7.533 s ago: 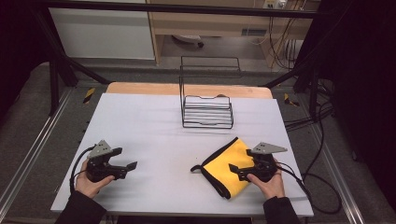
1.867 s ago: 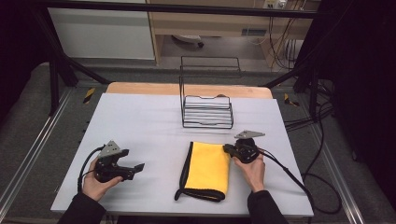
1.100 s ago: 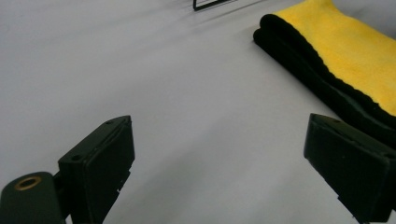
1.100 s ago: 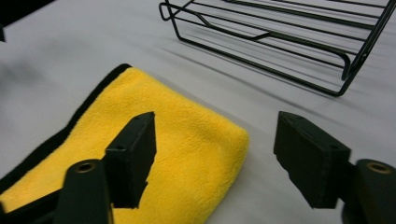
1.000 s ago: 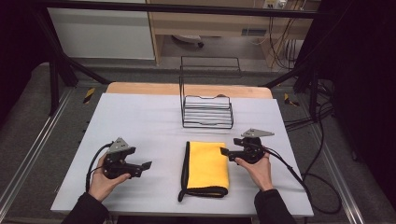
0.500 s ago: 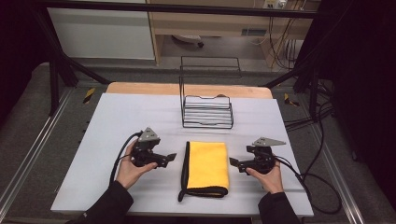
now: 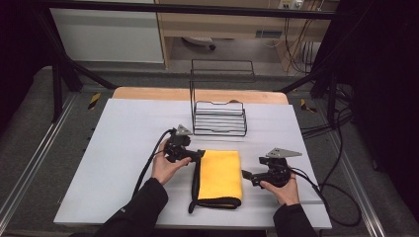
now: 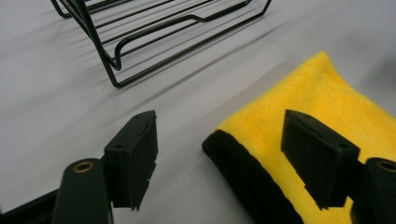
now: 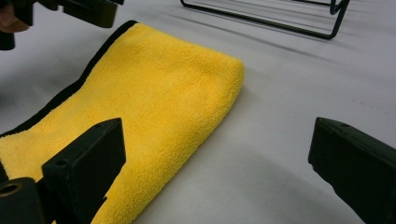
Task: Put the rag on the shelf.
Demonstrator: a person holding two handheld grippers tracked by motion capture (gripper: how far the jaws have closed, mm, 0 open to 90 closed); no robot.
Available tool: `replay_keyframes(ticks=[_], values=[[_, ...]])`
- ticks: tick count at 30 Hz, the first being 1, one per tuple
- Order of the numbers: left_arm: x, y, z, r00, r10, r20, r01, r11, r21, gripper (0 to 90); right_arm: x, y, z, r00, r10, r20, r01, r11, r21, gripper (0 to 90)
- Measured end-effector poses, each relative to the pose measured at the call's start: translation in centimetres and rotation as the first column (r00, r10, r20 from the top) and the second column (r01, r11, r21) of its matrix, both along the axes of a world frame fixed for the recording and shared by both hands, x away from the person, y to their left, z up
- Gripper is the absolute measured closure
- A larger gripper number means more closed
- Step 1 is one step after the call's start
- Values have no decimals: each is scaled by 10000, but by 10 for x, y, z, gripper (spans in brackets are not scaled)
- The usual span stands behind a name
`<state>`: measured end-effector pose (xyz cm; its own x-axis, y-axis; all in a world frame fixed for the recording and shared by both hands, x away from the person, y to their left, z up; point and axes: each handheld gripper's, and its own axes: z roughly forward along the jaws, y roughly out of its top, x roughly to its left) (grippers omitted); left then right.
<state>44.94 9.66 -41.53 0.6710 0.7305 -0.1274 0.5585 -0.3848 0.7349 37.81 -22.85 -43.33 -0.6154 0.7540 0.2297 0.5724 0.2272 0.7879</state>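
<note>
High view: folded yellow cloth with black edging lies flat on the white table, just in front of the black wire rack and apart from it. Left gripper sits at the cloth's far left corner; right gripper rests on the table just beside the cloth's right edge. Person's sleeves enter from below.

Left gripper view: jaws spread wide, one over bare table, the other over yellow pile; the black-trimmed corner of the cloth lies between them, not pinched. Wire rack stands beyond.

Right gripper view: jaws released and wide apart, empty; one jaw over the cloth, the other over bare table. Rounded fold edge faces this gripper. Left gripper shows at the far corner.

Status, by judgement: cloth appears folded into a narrow rectangle and neatly laid. Remaining: closing on the corner for a further fold, or lifting the cloth toward the rack; which one cannot be told.
</note>
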Motion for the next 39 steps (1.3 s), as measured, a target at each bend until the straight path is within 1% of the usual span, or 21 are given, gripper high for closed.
replay_keyframes(ticks=[2, 3, 4, 5, 6, 10, 13, 16, 17, 19, 22, 25, 26, 28, 30, 34, 35, 36, 37, 38, 39], values=[[3, -3, -4, 9999, -21, -127, 23, 9999, 160, 345, 0, 0, -1, 10000, 49, -10, -50, 10000, -22, 64], [5, -5, -6, 9998, 27, -179, -20, 9994, 354, 368, 0, 1, -1, 9999, 136, -11, -136, 9999, -62, 73], [6, -6, -8, 9996, -16, -269, 28, 9991, 424, 368, 0, 1, -1, 9999, 136, -11, -136, 9999, -62, 73], [7, -8, -10, 9995, -21, -310, 32, 9994, 346, 394, 0, 1, -1, 9999, 127, -69, -128, 9999, -48, 73], [7, -9, -12, 9992, -59, -384, 73, 9993, 366, 413, 1, 1, -1, 9999, 125, -115, -125, 9999, -17, 76], [8, -11, -19, 9981, -96, -614, 141, 9972, 732, 448, 1, 1, 0, 9998, 152, -150, -152, 9999, 38, 84], [10, -11, -24, 9958, 19, -918, 39, 9981, 622, 473, 1, 1, 0, 9998, 162, -152, -160, 9998, 133, 95], [11, -13, -26, 9950, -35, -1000, 94, 9982, 585, 504, 2, 1, 0, 9995, 232, -193, -228, 9995, 237, 116], [11, -13, -27, 9946, -6, -1041, 55, 9989, 464, 518, 2, 2, 0, 9995, 272, -189, -267, 9992, 293, 123], [11, -14, -28, 9944, -47, -1052, 97, 9988, 471, 544, 2, 2, 1, 9993, 272, -251, -262, 9990, 365, 128], [11, -15, -28, 9947, -46, -1030, 97, 9988, 489, 558, 3, 2, 1, 9992, 221, -340, -203, 9984, 524, 141], [10, -17, -28, 9948, -17, -1018, 66, 9988, 483, 568, 4, 2, 2, 9992, 197, -351, -178, 9983, 559, 150], [10, -18, -29, 9945, -34, -1044, 79, 9991, 420, 619, 6, 2, 1, 9991, 171, -380, -148, 9981, 591, 154], [10, -19, -29, 9944, 1, -1058, 35, 9994, 342, 622, 6, 3, 2, 9990, 130, -425, -105, 9983, 577, 154], [8, -20, -28, 9942, -92, -1068, 136, 9991, 404, 660, 9, 6, 2, 9993, 126, -354, -110, 9990, 443, 158], [7, -21, -28, 9939, -151, -1095, 187, 9993, 317, 731, 20, 16, 2, 9991, -142, -403, 162, 9986, 504, 187], [7, -21, -28, 9934, -155, -1133, 188, 9994, 285, 731, 20, 16, 2, 9991, -142, -403, 162, 9986, 504, 187], [8, -21, -28, 9929, -140, -1182, 171, 9995, 247, 743, 23, 19, 1, 9989, -260, -386, 278, 9985, 478, 198], [8, -21, -28, 9922, -144, -1238, 176, 9996, 242, 758, 31, 23, -1, 9974, -557, -449, 570, 9980, 282, 244], [8, -21, -28, 9921, -146, -1243, 175, 9996, 216, 763, 35, 26, -1, 9971, -601, -471, 613, 9978, 249, 279], [8, -21, -28, 9925, -154, -1212, 182, 9996, 220, 763, 35, 26, -1, 9971, -601, -471, 613, 9978, 249, 279]])
